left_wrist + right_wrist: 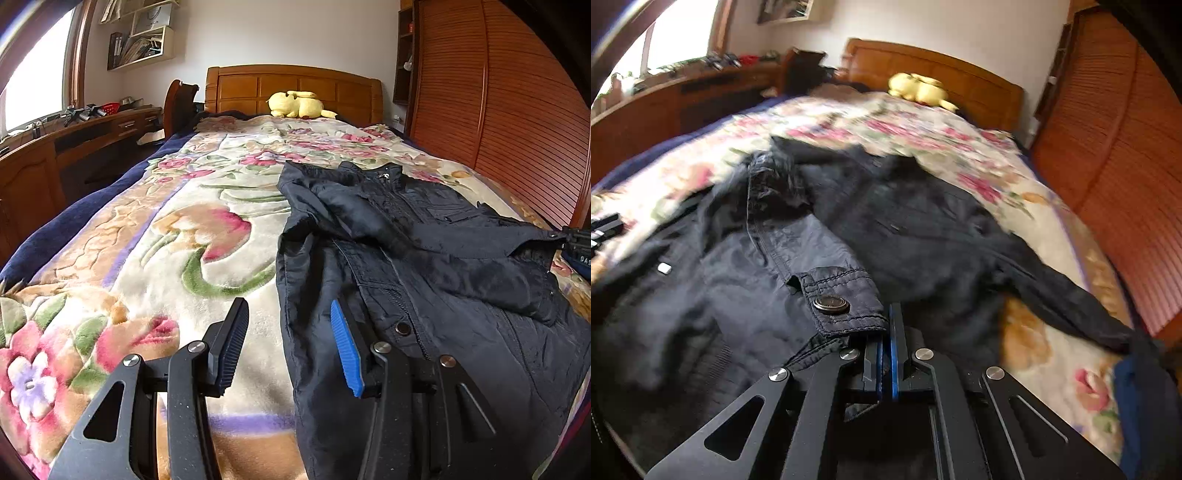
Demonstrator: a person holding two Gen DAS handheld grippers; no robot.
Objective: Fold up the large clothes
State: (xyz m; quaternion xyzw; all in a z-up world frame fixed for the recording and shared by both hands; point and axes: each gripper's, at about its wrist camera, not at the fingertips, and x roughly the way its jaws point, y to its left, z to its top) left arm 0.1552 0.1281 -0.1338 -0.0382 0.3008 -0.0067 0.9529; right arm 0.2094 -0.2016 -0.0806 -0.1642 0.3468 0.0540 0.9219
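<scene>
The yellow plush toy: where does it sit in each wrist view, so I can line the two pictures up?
Left wrist view: the yellow plush toy lies top centre, on the bed against the wooden headboard.
Right wrist view: the toy is blurred, top centre-right, against the headboard.
Shared landmark: the dark jacket, spread on the floral blanket.

bedroom around my rig
i see a floral blanket (pixel 207 236) on the bed, a yellow plush toy (pixel 297 104) by the wooden headboard (pixel 291 86), a desk (pixel 74 136) left, slatted wardrobe doors (pixel 517 110) right.
</scene>
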